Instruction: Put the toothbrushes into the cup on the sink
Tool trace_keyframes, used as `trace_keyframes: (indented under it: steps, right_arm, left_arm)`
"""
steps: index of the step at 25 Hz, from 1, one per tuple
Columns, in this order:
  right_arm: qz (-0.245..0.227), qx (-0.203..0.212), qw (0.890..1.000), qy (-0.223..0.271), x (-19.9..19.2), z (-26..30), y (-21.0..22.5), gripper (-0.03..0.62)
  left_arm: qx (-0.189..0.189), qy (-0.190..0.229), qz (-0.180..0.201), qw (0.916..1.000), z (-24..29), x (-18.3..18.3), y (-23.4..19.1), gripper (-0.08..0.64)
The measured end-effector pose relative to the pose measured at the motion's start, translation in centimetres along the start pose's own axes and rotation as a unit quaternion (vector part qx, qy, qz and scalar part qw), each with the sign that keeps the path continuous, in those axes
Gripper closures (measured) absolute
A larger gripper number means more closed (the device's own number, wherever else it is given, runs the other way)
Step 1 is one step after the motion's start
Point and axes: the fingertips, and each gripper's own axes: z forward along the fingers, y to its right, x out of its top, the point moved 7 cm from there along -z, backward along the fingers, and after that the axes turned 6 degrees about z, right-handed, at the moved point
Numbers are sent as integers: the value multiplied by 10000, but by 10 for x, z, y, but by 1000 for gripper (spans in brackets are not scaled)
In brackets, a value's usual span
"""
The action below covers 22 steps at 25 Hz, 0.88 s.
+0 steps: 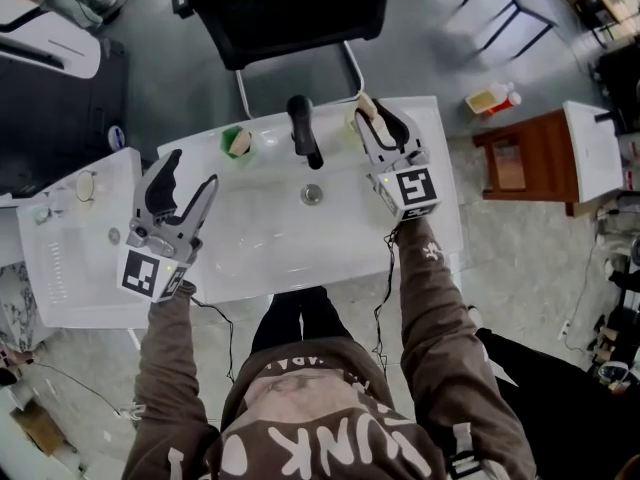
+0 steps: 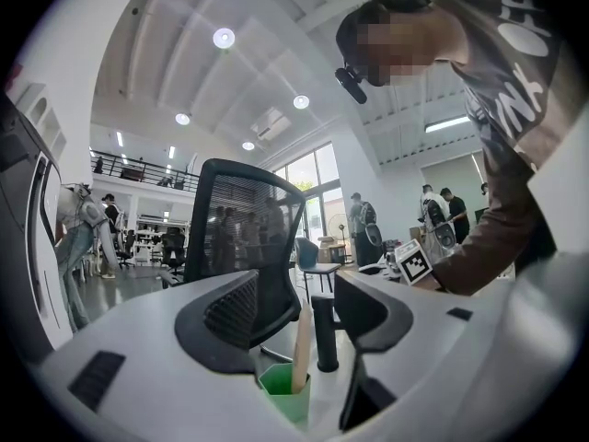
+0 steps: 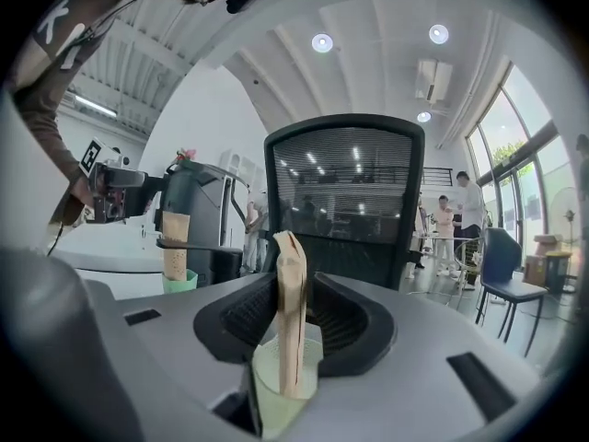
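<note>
Toothbrush (image 3: 291,313) stands in cup (image 3: 265,387) between right gripper's (image 3: 294,288) released fingers (image 3: 357,325); left gripper's (image 2: 296,295) fingers (image 2: 225,319) spread

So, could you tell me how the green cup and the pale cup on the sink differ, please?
The green cup is vivid green; the pale cup is whitish. The green cup stands left of the black faucet, the pale cup right. The pale cup sits within the open right claw; the green cup stands free. Both hold one paper-wrapped toothbrush.
</note>
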Motion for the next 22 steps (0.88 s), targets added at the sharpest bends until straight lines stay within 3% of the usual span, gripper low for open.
trace_keyframes:
  steps: [3,9,12,15,22]
  right_arm:
    - [-102,-55,9999,94,16,-7,0,412]
    - [-423,-57,9974,588,77,-37,-11,407]
    - [-408,167,9930,1100,127,-57,-33,410]
    - [-412,436,9895,1315,169,-81,-61,413]
    - [-558,756,9832,1564,229,-131,-120,442]
  left_arm:
    - [-22,57,38,10000,2,9,-1,314]
    - [-81,162,159,9997,2,39,-3,314]
    - [-169,226,220,9994,-1,65,-1,319]
    - [-278,196,265,9991,-9,93,5,334]
    - [-437,545,344,9970,-32,160,29,503]
